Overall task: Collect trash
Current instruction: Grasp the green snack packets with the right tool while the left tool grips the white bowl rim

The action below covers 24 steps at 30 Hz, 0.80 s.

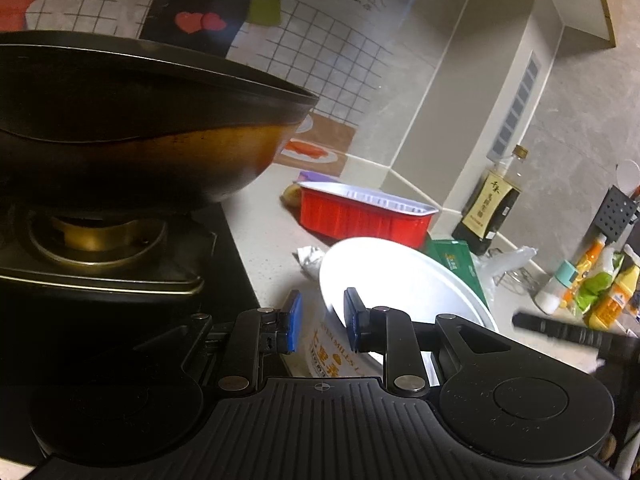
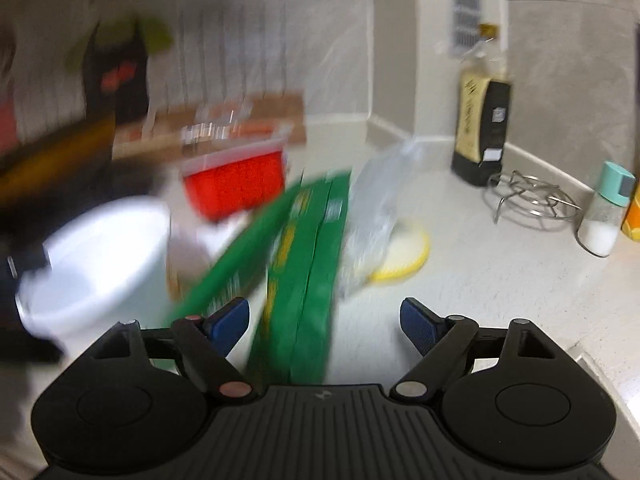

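Wok (image 1: 132,120) beside red tray (image 1: 360,216)

Green box (image 2: 304,248) motion-blurred, white bowl (image 2: 100,256) blurred, wok (image 1: 120,120) cut off

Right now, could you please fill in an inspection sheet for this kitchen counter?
Surface: pale speckled countertop, beside a black gas hob.
Job's things: white paper bowl, green carton, red foil tray, clear plastic bag.
Clutter: soy sauce bottle, wire trivet, salt shaker, wok.
Grippers: left gripper pinches the bowl's rim; right gripper open, carton between its fingers.
Cables: nothing seen.
Surroundings: tiled wall.
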{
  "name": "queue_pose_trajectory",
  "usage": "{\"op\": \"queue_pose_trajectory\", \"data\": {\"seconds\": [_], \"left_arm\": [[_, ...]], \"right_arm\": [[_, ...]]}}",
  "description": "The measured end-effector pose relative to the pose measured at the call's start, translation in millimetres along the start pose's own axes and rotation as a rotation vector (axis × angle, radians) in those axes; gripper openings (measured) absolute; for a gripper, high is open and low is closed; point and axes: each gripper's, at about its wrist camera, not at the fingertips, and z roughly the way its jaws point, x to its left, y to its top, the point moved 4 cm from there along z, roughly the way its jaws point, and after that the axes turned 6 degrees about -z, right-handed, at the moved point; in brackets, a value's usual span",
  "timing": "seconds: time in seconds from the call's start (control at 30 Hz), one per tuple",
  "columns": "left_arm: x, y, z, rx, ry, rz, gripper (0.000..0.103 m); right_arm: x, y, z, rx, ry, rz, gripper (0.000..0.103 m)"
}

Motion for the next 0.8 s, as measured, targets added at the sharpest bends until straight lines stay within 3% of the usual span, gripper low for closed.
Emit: {"op": "queue_pose_trajectory", "data": {"seconds": [0.07,0.13,0.27,0.33,0.5,0.7,0.8], "left_arm": [[-4.8,-0.9,2.8,-0.001,-0.001,0.021,0.026],[-7.9,-2.4,4.9,-0.010,0.010,0.044,0.027],[-3.7,-3.2,5.9,-0.025,0.070,0.065,0.028],[2.2,-3.7,6.9,-0.011,0.086,0.062,0.027],[7.2,-4.6,12.7,0.022,0.060,0.031,0.027],[-10.9,-3.2,9.8,0.001,-0.014,0.052,0.027],[-14.2,-5.9,7.0,-0.062,-0.018,0.096,0.027]], "right_arm": [[-5.9,8.1,9.3,-0.002,0.022,0.077,0.082],[-8.1,12.2,28.1,0.026,0.052,0.134,0.072],[-4.2,6.5,68.5,0.107,0.074,0.170,0.066],[-2.0,-1.6,80.5,0.149,0.084,0.183,0.047],[5.3,-7.2,76.0,0.159,0.101,0.150,0.032],[7.9,-6.1,54.4,0.128,0.116,0.108,0.029],[7.1,-4.8,51.0,0.124,0.106,0.096,0.029]]}}
